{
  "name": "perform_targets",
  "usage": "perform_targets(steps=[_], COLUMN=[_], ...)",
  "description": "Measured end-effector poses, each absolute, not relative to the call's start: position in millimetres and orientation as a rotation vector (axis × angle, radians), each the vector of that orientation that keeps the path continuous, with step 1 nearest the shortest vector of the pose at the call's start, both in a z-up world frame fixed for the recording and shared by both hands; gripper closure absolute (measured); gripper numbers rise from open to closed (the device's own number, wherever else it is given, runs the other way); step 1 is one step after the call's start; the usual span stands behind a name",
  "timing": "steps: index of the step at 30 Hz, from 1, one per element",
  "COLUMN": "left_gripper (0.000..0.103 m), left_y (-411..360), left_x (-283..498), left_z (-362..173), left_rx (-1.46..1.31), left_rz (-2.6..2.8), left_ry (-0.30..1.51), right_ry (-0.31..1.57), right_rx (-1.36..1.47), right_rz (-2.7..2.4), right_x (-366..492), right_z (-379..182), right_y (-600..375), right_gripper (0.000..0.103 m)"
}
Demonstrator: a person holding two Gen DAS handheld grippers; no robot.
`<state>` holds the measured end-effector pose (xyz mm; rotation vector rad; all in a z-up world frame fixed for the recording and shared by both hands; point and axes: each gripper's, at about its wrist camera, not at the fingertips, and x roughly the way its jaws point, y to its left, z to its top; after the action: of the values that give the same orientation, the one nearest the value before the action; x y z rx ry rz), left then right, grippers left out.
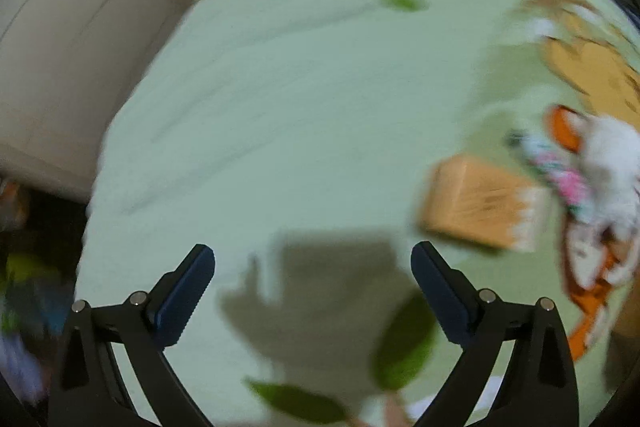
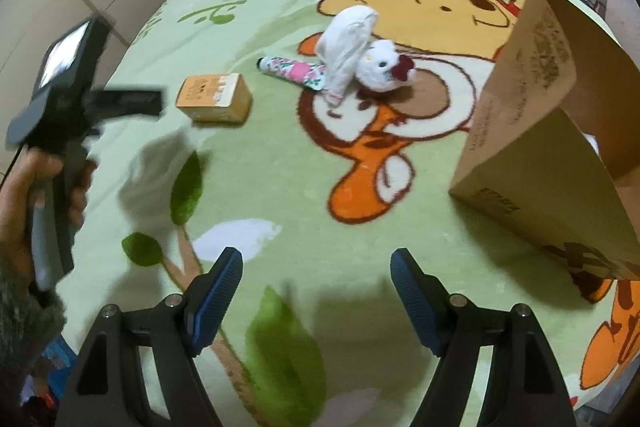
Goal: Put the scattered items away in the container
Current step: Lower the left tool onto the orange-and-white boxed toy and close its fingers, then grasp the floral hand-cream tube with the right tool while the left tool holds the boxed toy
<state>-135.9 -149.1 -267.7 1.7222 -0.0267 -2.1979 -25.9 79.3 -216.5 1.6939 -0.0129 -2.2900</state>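
Green blanket (image 2: 280, 163) bears orange box (image 2: 214, 97), long axis seemingly sideways; both hand-held grippers (image 1: 313, 291) (image 2: 316, 297) agape, empty.

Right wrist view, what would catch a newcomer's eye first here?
The big cartoon bear-and-tiger blanket fills the view. At its middle lie a white plush cat, a floral tube and an orange box; a tall cardboard box stands at the right.

Fuzzy fleece blanket (image 2: 280, 163); matt brown cardboard box (image 2: 532, 163) at right; fluffy plush toy (image 2: 380, 65); small orange carton (image 2: 214, 97), smooth.
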Motion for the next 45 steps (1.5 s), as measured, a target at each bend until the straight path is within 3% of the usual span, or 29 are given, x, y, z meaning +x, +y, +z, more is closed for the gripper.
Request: perform_targets(steps=[5,9,13,15,20,22,25,28,38,39,40,41,45], left_gripper=[0.003,0.003,0.003,0.003,0.003,0.004,0.009,0.008,0.008,0.014,0.047,0.058,0.058], left_y=[-86,-51,-32,-38,-78,-108,-144,-152,-103,-99,-96,-97,-104], left_x=[-178,-205,-204,-204,-161,-140,-114,-115,-190,-190,-187,-186,-179], left_z=[-262,-282,-310,-317,-316,-314,-311,-300,-301,-304,-305,-307,-304], left_rx=[1.666,1.877,2.147,2.241,2.274,2.237,2.129,2.069,2.143,2.137,2.13,2.122,2.043], left_rz=[-2.506,-2.622,-2.549,-2.501,-2.512,-2.448,-2.35,-2.368,-2.524,-2.516,-2.507,-2.496,-2.453], left_ry=[-0.546,-0.952,-1.169,-1.087,-0.502,-0.163,0.091,0.106,-0.167,-0.186,-0.197,-0.174,-0.061], right_ry=[0.006,-0.004,-0.008,-0.012,-0.034,-0.035,-0.033,-0.025,0.035,0.04,0.041,0.038,0.04], right_rx=[1.707,1.742,1.768,1.778,1.776,1.776,1.781,1.791,1.763,1.762,1.76,1.757,1.758], right_rz=[-2.284,-2.286,-2.282,-2.274,-2.263,-2.259,-2.253,-2.245,-2.21,-2.207,-2.203,-2.202,-2.203], right_x=[-22,-21,-19,-19,-25,-27,-30,-31,-25,-25,-25,-25,-30], right_z=[-217,-220,-223,-224,-225,-226,-228,-231,-230,-231,-231,-231,-235], right_y=[79,87,93,94,95,94,93,90,65,64,63,63,62], right_gripper=[0.024,0.024,0.024,0.024,0.024,0.024,0.024,0.024,0.024,0.024,0.024,0.024,0.024])
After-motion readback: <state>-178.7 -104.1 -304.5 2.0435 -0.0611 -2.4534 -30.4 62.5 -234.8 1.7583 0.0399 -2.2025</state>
